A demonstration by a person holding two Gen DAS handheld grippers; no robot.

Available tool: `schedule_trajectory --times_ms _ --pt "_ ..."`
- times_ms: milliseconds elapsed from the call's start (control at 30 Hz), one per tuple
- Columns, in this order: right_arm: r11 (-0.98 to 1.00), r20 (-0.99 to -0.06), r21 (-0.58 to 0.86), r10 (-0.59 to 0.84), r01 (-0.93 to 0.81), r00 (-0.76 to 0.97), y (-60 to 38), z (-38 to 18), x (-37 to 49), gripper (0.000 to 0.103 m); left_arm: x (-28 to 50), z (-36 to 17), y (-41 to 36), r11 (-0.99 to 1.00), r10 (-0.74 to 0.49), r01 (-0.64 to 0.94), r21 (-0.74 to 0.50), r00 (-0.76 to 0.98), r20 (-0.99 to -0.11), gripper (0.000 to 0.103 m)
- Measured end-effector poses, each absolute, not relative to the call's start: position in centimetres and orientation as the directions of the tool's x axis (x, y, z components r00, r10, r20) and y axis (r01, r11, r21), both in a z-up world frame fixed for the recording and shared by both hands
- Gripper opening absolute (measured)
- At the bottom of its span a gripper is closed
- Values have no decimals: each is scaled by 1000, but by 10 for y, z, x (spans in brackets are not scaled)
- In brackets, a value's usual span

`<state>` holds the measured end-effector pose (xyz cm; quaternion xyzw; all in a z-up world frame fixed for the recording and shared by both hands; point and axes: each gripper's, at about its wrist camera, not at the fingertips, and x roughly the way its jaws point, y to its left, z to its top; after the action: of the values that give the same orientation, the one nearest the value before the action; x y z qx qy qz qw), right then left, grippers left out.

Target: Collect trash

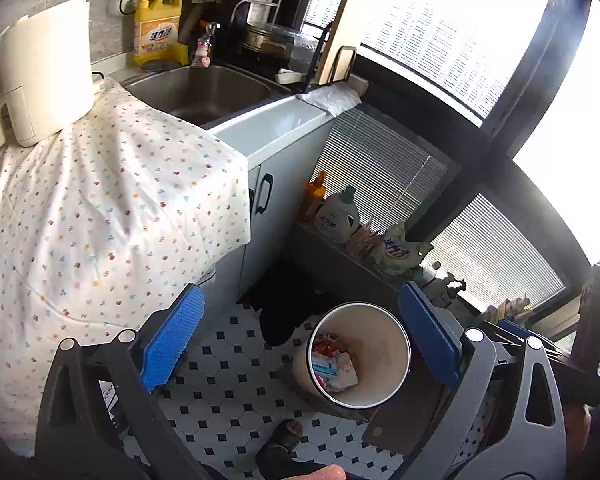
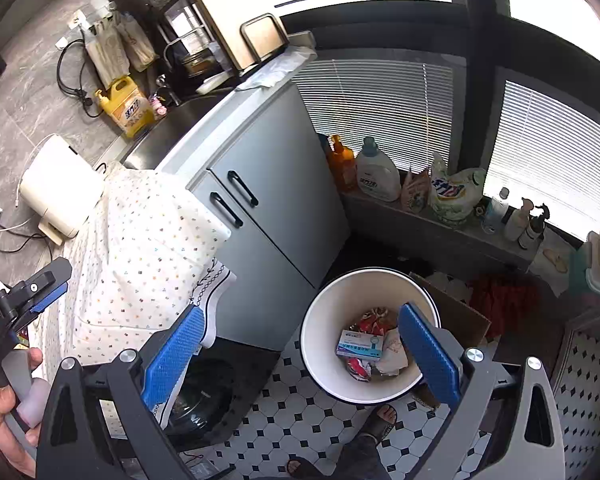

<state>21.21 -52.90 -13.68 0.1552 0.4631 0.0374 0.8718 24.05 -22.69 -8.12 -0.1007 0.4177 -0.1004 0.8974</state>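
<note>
A white trash bin (image 1: 380, 360) stands on the tiled floor below both grippers; it also shows in the right wrist view (image 2: 332, 312). Inside lie a blue-and-white box (image 2: 358, 345), red wrappers (image 2: 374, 317) and crumpled paper (image 2: 392, 354); the same trash shows in the left wrist view (image 1: 334, 362). My left gripper (image 1: 300, 344) is open and empty, held above and left of the bin. My right gripper (image 2: 300, 354) is open and empty, right over the bin's rim. The left gripper also appears at the left edge of the right wrist view (image 2: 40, 292).
A grey sink cabinet (image 2: 268, 184) stands left of the bin, next to a surface draped in a flowered cloth (image 1: 100, 208). A white appliance (image 1: 44, 68) sits on the cloth. Detergent bottles (image 2: 374, 176) line the window ledge. A cardboard piece (image 2: 456, 316) and the person's sandalled feet (image 2: 382, 420) flank the bin.
</note>
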Motion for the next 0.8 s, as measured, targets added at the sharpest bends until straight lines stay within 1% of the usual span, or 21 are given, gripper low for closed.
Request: schedule_trajectory --times_ms 133,467,800 --pt "959 -785 277 196 50 588 -495 -118 203 95 216 -71 -189 971 -218 79 -225 673 -707 97" --pt "965 -756 263 199 11 623 -409 -87 160 95 139 -54 -92 975 -159 12 -221 736 -658 97" --pt "961 -707 273 237 -52 667 -335 -62 100 95 64 -35 -22 975 -110 -33 -219 786 -608 97"
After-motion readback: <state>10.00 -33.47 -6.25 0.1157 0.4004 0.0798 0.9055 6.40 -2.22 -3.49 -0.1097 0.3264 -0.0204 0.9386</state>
